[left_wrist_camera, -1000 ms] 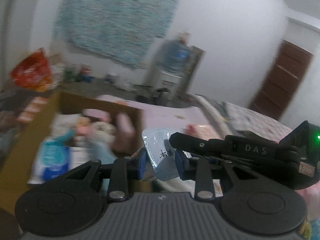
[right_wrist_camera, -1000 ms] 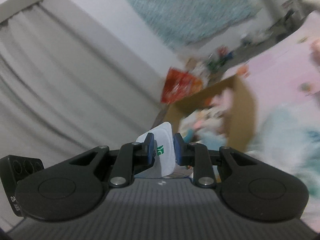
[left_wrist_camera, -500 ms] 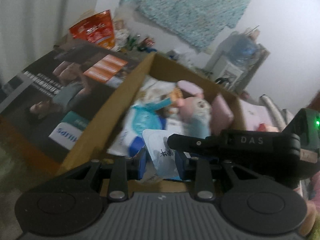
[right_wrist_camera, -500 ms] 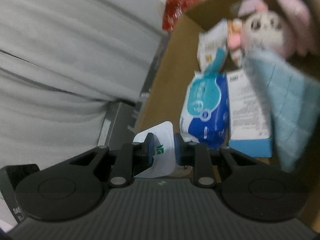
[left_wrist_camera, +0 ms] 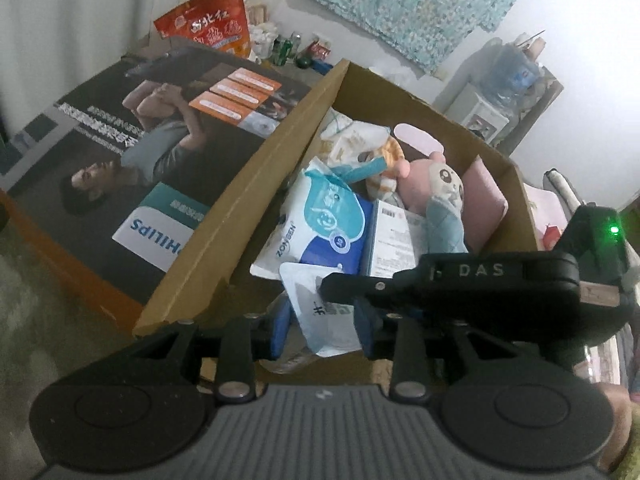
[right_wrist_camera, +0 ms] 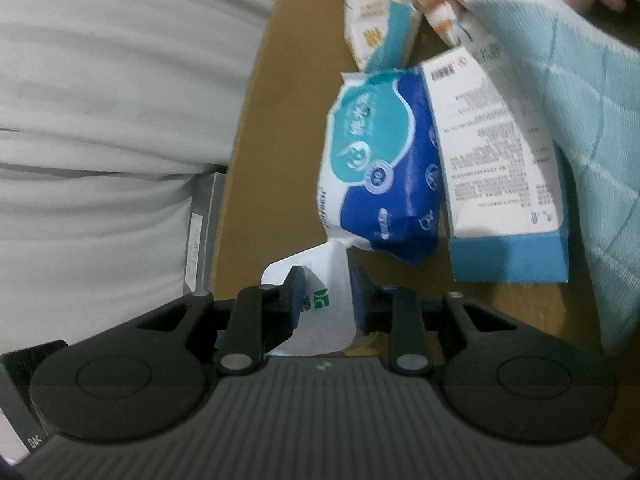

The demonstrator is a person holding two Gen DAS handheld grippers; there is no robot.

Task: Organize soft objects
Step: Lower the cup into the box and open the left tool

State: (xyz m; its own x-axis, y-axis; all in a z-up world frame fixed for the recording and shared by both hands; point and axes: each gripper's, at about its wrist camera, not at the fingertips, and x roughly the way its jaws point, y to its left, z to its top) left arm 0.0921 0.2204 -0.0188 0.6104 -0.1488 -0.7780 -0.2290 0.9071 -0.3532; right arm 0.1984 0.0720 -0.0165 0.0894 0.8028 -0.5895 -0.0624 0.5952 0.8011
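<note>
An open cardboard box point(left_wrist_camera: 248, 200) holds soft goods: a blue-and-white wipes pack point(left_wrist_camera: 320, 220) point(right_wrist_camera: 376, 168), a white-and-blue carton point(left_wrist_camera: 396, 240), a pink plush toy point(left_wrist_camera: 436, 184) and a light blue cloth point(right_wrist_camera: 580, 120). My left gripper point(left_wrist_camera: 325, 332) hangs over the box's near corner. Its jaws are opening, with a white soft packet point(left_wrist_camera: 324, 316) between them and a gap at the left pad. My right gripper point(left_wrist_camera: 336, 284) crosses just above it. In the right wrist view my right gripper point(right_wrist_camera: 326, 300) is opening slightly, its pads still touching a white packet point(right_wrist_camera: 320, 280) with a green logo. Whether both packets are one, I cannot tell.
A large printed Philips carton point(left_wrist_camera: 160, 152) lies left of the box. Behind it stand a red snack bag point(left_wrist_camera: 208, 20) and small clutter. A water dispenser point(left_wrist_camera: 504, 80) is at the far right wall. A grey curtain point(right_wrist_camera: 120, 100) hangs beside the box.
Both grippers came down and tilted from facing the room to looking into the cardboard box. The left jaws have spread, leaving a gap beside the packet.
</note>
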